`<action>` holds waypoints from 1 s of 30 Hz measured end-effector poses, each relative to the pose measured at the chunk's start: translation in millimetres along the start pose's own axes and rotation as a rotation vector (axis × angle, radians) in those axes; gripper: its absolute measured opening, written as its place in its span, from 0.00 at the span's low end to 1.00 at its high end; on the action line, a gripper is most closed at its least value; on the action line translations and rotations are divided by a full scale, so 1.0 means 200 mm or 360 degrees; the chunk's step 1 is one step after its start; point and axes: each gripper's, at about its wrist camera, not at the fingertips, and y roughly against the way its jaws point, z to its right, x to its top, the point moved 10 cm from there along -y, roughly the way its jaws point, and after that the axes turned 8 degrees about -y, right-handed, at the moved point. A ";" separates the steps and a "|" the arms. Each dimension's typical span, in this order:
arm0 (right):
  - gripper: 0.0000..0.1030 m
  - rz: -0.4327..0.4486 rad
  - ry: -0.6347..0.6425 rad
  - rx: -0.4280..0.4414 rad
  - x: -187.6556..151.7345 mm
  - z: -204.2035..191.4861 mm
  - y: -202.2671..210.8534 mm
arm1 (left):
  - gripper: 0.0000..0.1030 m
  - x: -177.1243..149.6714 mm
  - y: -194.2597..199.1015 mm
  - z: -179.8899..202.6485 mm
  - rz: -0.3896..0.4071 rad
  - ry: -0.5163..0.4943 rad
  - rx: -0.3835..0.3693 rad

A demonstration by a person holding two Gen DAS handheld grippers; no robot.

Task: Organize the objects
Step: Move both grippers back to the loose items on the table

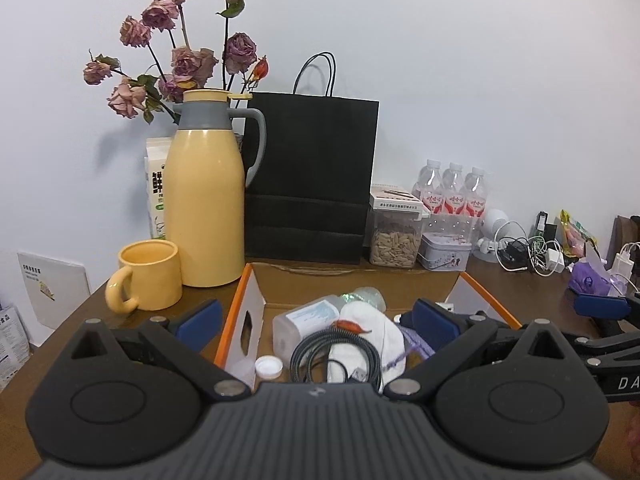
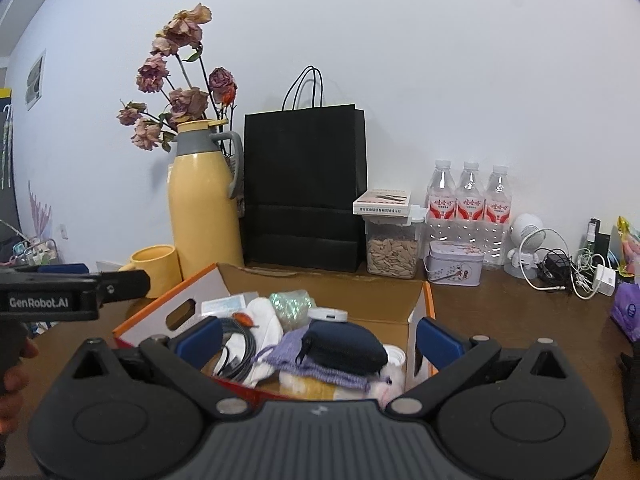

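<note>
An open cardboard box (image 1: 245, 300) with orange edges sits on the brown table, also in the right wrist view (image 2: 416, 312). It holds a coiled black cable (image 1: 336, 350), a white cloth (image 1: 372, 320), a clear plastic bottle (image 1: 304, 320), a purple knit pouch (image 2: 316, 364) and a dark blue pouch (image 2: 344, 346). My left gripper (image 1: 318, 320) is open and empty over the box's left half. My right gripper (image 2: 318, 336) is open and empty over the box's near right part.
A yellow mug (image 1: 148, 280) and a yellow thermos jug (image 1: 206, 196) stand left of the box. A black paper bag (image 1: 312, 180), a seed container (image 1: 396, 236), a tin (image 1: 444, 256), water bottles (image 1: 454, 196) and tangled chargers (image 1: 532, 252) line the back.
</note>
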 end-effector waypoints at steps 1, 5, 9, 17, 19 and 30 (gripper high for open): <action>1.00 -0.0003 0.0000 0.0000 -0.01 0.00 0.02 | 1.00 -0.01 0.02 0.00 -0.0001 -0.0002 0.0002; 1.00 -0.0020 0.0001 -0.0006 -0.05 0.02 0.08 | 1.00 -0.04 0.08 -0.02 -0.0015 -0.0002 0.0005; 1.00 -0.0045 0.0008 -0.0016 -0.11 0.02 0.14 | 1.00 -0.07 0.14 -0.03 -0.0031 -0.0006 0.0015; 1.00 -0.0116 0.0028 -0.0044 -0.23 0.05 0.23 | 1.00 -0.19 0.21 -0.05 -0.0103 -0.0015 0.0015; 1.00 -0.0140 0.0028 -0.0052 -0.26 0.06 0.24 | 1.00 -0.22 0.23 -0.05 -0.0123 -0.0013 0.0017; 1.00 -0.0279 0.0023 -0.0090 -0.46 0.12 0.25 | 1.00 -0.38 0.25 -0.09 -0.0216 0.0006 0.0007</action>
